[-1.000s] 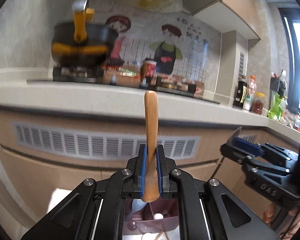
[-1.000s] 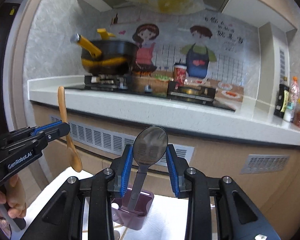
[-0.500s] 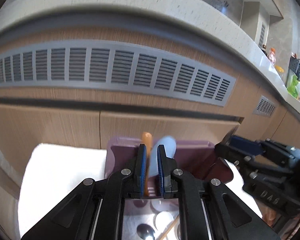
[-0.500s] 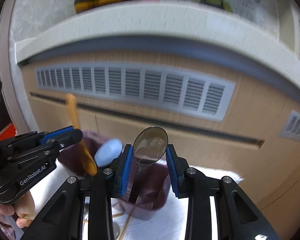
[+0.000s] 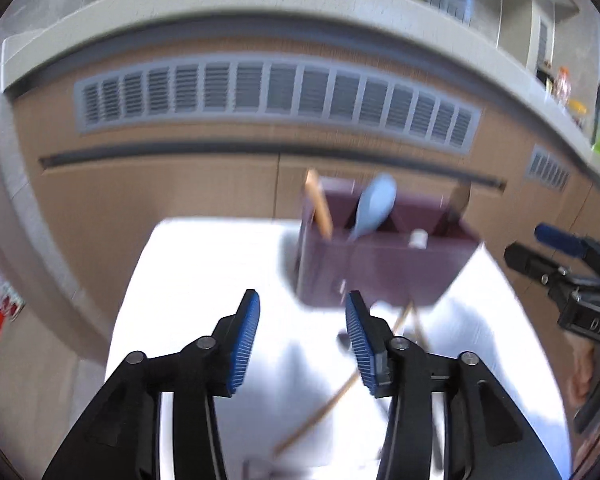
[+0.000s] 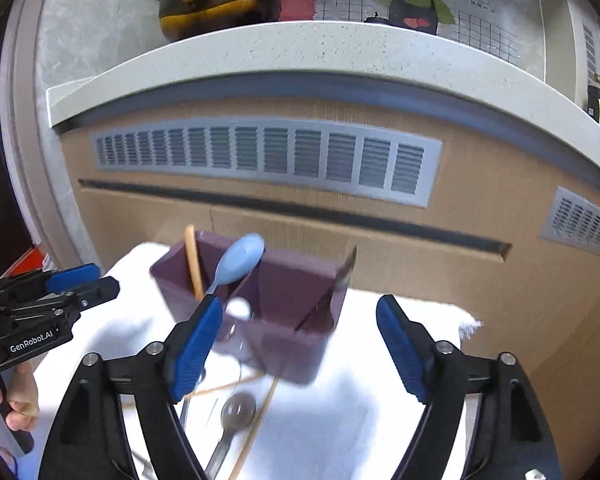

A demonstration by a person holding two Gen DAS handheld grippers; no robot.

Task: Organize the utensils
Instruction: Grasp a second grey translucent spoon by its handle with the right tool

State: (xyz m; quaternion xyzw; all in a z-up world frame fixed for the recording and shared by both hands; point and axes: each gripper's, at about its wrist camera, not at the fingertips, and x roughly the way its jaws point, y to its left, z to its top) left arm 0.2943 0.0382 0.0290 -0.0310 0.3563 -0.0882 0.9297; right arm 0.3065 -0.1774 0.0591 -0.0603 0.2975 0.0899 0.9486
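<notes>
L gripper [image 5: 302,332] jaws spread wide, nothing btwn pads; hung over bare white cloth [image 5: 204,280], near-left of purple utensil caddy [image 5: 384,276]. R gripper [image 6: 300,344] jaws also wide, empty, straddling caddy's near wall. Wooden spoon handle [image 6: 192,262] upright in caddy's left compartment, w/ blue spoon [image 6: 238,260] leaning beside it. Metal spoon [image 6: 236,416] + chopsticks [image 5: 332,408] lay on cloth at caddy's near edge.
</notes>
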